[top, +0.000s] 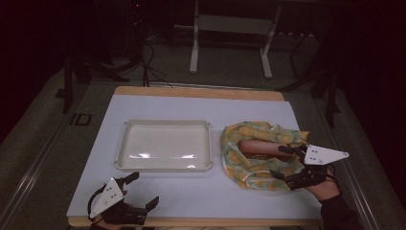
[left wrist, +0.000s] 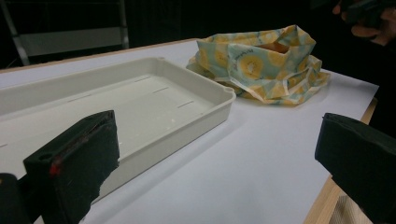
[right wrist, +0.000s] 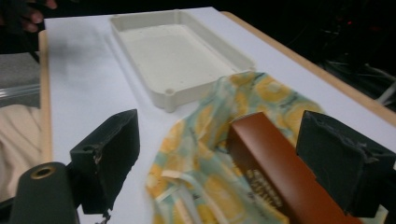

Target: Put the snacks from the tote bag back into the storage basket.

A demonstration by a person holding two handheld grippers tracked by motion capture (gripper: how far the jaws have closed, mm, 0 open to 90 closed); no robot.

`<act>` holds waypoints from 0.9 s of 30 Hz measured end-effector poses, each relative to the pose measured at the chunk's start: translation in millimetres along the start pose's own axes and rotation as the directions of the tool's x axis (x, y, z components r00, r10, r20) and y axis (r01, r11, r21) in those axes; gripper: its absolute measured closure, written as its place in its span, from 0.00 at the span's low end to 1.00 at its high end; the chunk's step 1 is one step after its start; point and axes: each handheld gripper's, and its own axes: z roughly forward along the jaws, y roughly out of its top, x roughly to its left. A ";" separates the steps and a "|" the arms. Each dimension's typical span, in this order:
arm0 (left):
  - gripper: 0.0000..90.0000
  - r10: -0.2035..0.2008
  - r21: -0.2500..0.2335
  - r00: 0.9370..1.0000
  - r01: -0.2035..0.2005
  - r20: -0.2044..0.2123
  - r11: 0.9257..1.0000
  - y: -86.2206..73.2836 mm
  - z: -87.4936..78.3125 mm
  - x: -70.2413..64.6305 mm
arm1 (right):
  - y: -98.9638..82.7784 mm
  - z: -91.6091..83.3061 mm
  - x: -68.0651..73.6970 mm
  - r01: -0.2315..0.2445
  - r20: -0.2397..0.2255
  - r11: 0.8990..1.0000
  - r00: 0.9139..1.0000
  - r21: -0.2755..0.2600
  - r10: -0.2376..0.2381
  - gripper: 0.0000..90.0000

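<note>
We judged the step in hand to be getting the brown box (top: pixel 261 148) out of the yellow-and-teal patterned cloth bag (top: pixel 249 165), most likely toward the empty cream tray (top: pixel 165 165) at the centre of the high view. The box lay inside the bag's open mouth at the right of that frame, on the white counter (top: pixel 201 196), with the bag just beside the tray's right rim.

Our right gripper (top: pixel 287 163) hovered at the lower right of the frame, over the near end of the box, jaws spread wide. In the right gripper view the box (right wrist: pixel 275 168) ran between the two black jaws, close against the right one, but the pads did not press on it. Our left gripper (top: pixel 141 189) rested at the lower left, jaws also wide and holding nothing, with the tray (left wrist: pixel 140 100) ahead of it.

The next move, we thought, called for closing squarely across the box's narrow sides without pinching the cloth (right wrist: pixel 205 140), then lifting it free of the folds.

The box looked long, rigid and glossy reddish-brown, with print on its top face too blurred to read. The bag (left wrist: pixel 261 65) sat crumpled and soft, so it could drag along.
</note>
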 end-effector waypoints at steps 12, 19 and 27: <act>0.00 0.000 -0.003 1.000 0.000 0.000 1.000 0.3 0.1 0.7 | 13.4 -6.0 -28.9 0.007 0.037 1.000 0.999 0.009 -0.007 0.16; 0.00 -0.003 -0.004 1.000 0.003 -0.004 1.000 0.3 0.2 1.4 | 16.6 -6.4 -46.5 0.000 0.052 1.000 0.999 0.021 -0.001 0.18; 0.00 0.001 -0.006 1.000 -0.001 -0.008 1.000 0.6 -0.5 1.7 | 16.6 -2.2 -67.4 -0.028 0.060 0.997 0.998 0.072 0.023 0.20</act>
